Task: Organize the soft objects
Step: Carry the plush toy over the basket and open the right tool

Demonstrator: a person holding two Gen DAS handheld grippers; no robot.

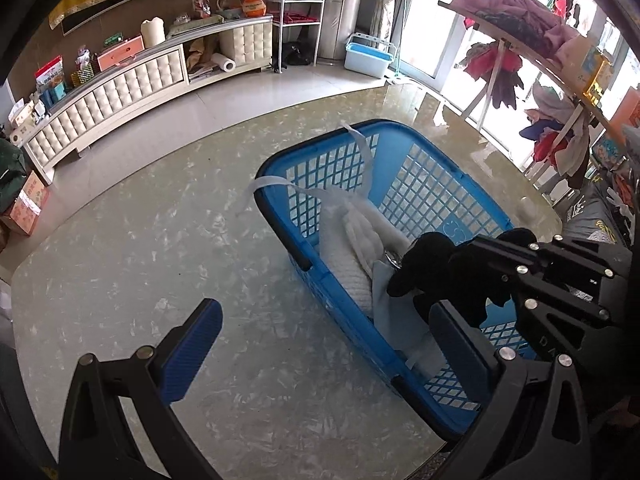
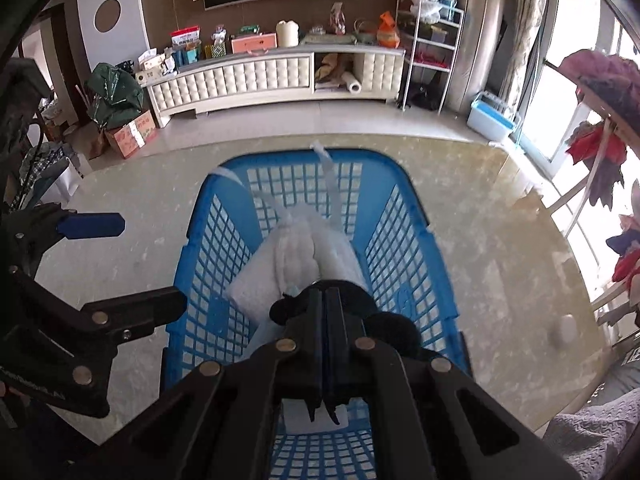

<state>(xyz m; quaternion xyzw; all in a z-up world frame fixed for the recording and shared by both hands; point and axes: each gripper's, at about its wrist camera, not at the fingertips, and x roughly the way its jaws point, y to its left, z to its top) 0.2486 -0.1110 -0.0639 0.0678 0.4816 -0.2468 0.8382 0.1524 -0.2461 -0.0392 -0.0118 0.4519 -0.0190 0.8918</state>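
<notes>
A blue plastic basket (image 1: 404,188) (image 2: 208,216) stands on the marbled table (image 1: 140,248). White folded cloths (image 1: 352,252) (image 2: 296,248) lie inside it, and their white straps (image 1: 362,148) hang over the far rim. My right gripper (image 2: 329,296) (image 1: 480,250) is shut on a black soft cloth (image 1: 424,268) (image 2: 394,330), which it holds low over the near end of the basket, just above the white cloths. My left gripper (image 1: 326,320) (image 2: 132,260) is open and holds nothing. It straddles the basket's left wall, one blue pad (image 1: 192,344) over the table.
A padded white cabinet (image 2: 260,76) with boxes on top runs along the far wall. A light blue bin (image 2: 490,118) sits on the floor by the window. A wooden rack (image 1: 532,46) with clothes stands to the right. A cardboard box (image 2: 132,134) sits on the floor at left.
</notes>
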